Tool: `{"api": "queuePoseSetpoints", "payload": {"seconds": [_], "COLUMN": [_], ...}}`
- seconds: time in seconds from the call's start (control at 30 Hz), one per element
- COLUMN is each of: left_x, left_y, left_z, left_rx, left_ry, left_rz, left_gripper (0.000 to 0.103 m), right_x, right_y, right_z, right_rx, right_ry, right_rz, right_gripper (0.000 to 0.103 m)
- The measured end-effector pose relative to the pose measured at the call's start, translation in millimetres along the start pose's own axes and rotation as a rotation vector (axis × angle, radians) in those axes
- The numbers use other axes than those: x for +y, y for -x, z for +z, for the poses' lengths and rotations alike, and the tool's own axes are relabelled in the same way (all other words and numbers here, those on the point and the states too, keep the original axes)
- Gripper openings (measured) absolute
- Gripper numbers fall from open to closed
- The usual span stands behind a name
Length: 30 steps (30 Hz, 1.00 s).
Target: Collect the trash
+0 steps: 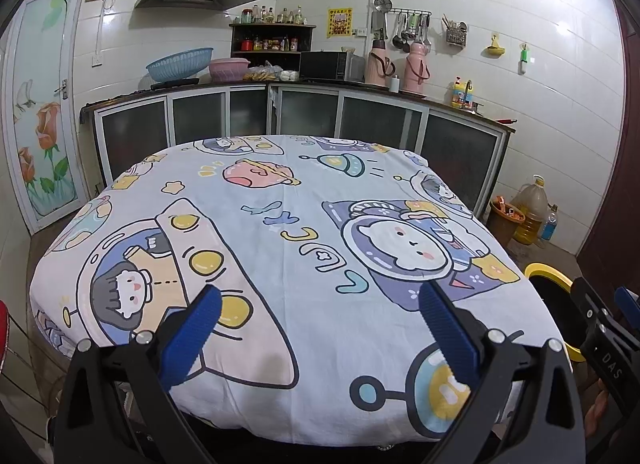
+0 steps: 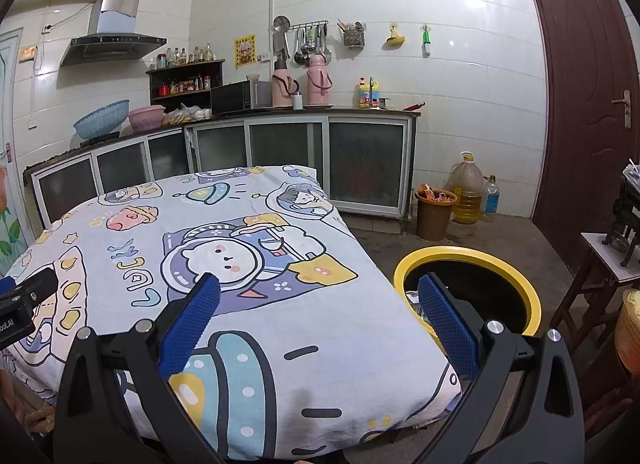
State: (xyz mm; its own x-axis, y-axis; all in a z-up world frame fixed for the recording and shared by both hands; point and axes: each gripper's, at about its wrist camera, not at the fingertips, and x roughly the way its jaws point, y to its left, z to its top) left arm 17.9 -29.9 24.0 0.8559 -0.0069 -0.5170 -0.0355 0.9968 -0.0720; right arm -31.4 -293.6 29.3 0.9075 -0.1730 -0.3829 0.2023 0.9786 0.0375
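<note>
Both grippers (image 1: 320,328) (image 2: 320,324) wide apart, empty.

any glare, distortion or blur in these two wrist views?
Left wrist: strong fisheye bowing of the table edges and cabinets, dark vignette at the corners, mild glare on the wall tiles, sharp overall. Right wrist: blown-out glare on the upper wall tiles near the door, same barrel curve; the right tool casts a faint shadow on the cloth.

A cartoon-print cloth (image 1: 288,248) covers the desk. Behind it, a counter (image 1: 360,84) carries a blue basket (image 1: 180,63), a pink basin (image 1: 229,68), a microwave (image 1: 330,65) and two pink thermoses (image 1: 416,66). An oil jug (image 2: 466,188) stands on the floor beside a brown door (image 2: 584,104).
</note>
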Motion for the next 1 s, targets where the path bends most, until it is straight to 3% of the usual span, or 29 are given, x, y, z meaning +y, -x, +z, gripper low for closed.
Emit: {"api": "queuePoseSetpoints", "payload": {"seconds": [1.0], "left_x": [-0.2], "left_y": [-3.2], "left_z": [-1.5], "left_rx": [0.014], "left_ry": [0.001], "left_rz": [-0.005], "left_gripper": [0.095], "right_x": [0.4], "right_y": [-5.0], "right_z": [-4.8], "right_rx": [0.018], "right_ry": [-0.008], "right_rz": [-0.002], "right_gripper": [0.095]}}
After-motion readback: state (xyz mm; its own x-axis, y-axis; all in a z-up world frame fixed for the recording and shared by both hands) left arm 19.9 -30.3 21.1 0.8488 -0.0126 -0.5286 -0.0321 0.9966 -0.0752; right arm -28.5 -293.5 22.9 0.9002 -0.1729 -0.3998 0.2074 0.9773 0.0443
